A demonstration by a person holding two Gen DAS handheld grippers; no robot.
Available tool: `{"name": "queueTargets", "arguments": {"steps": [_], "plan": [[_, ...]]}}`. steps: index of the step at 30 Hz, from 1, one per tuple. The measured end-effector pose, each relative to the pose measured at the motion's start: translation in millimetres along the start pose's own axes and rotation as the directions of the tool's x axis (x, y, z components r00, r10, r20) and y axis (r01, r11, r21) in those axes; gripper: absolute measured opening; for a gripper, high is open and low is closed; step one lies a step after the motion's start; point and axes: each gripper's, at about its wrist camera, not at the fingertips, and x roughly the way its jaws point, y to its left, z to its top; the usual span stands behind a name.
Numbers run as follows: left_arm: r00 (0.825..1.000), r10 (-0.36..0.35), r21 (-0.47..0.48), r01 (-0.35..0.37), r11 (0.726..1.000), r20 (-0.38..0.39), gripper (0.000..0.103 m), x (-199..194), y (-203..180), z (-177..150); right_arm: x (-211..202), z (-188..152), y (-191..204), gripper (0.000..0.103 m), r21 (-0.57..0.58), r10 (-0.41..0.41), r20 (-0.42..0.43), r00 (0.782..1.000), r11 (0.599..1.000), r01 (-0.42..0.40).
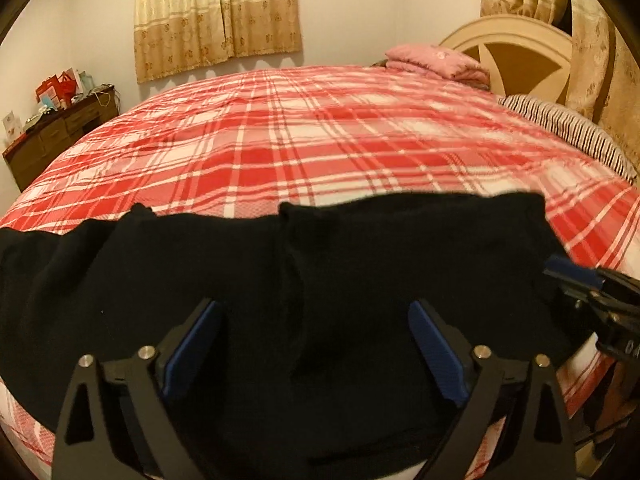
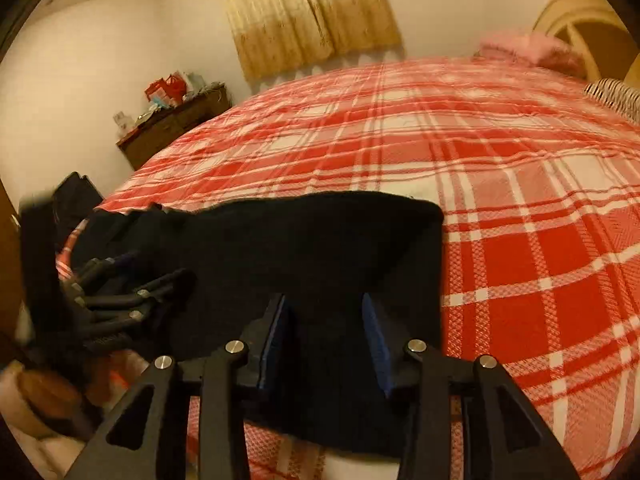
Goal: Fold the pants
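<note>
Black pants [image 1: 340, 248] lie folded in a wide band along the near edge of the bed, on a red plaid sheet [image 1: 320, 132]. My left gripper [image 1: 314, 306] hovers just over the middle of the cloth with its blue pads wide apart, open. At the right end of the band my right gripper [image 2: 324, 300] stands over the pants [image 2: 300, 240]. Its jaws are partly apart and the pads press on nothing. The right gripper [image 1: 580, 276] also shows at the right edge of the left wrist view. The left gripper [image 2: 120, 276] shows at the left of the right wrist view.
A pink folded blanket [image 1: 436, 60] and a striped pillow [image 1: 568, 128] lie by the headboard [image 1: 512, 52] at the far right. A cluttered brown dresser [image 1: 52, 136] stands against the left wall, and curtains [image 1: 216, 12] hang beyond the bed.
</note>
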Motion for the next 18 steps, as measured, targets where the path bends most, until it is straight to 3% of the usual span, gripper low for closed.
{"name": "queueTargets", "arguments": {"steps": [3,6,10,13,16,18], "plan": [[1.0,0.004,0.024,-0.005,1.0,0.019,0.097,-10.1,2.9,1.7,-4.3,8.3,15.4,0.047,-0.067,-0.034,-0.017,0.999,0.997,0.033],[0.994,0.061,0.003,-0.061,0.998,0.088,0.097,-29.8,23.4,1.9,-22.0,18.8,21.6,0.047,-0.011,0.05,0.063,0.997,0.999,-0.05],[0.981,0.153,-0.142,-0.135,0.981,0.121,0.097,-54.0,83.9,-4.4,-14.2,32.7,46.0,0.047,-0.02,0.101,0.081,0.992,0.995,-0.1],[0.954,0.278,-0.269,-0.239,0.933,0.117,0.097,-70.6,138.9,-13.0,6.7,41.4,47.0,0.052,0.084,0.139,0.072,0.988,0.986,-0.145],[0.917,0.389,-0.397,-0.326,0.858,0.087,0.097,-86.5,192.8,-23.0,42.2,31.2,48.4,0.058,0.207,0.166,-0.003,0.986,0.965,-0.162],[0.904,0.423,-0.485,-0.343,0.804,0.061,0.097,-94.7,224.8,-31.4,43.1,21.3,51.9,0.058,0.193,0.149,0.042,0.988,0.969,-0.155]]}}
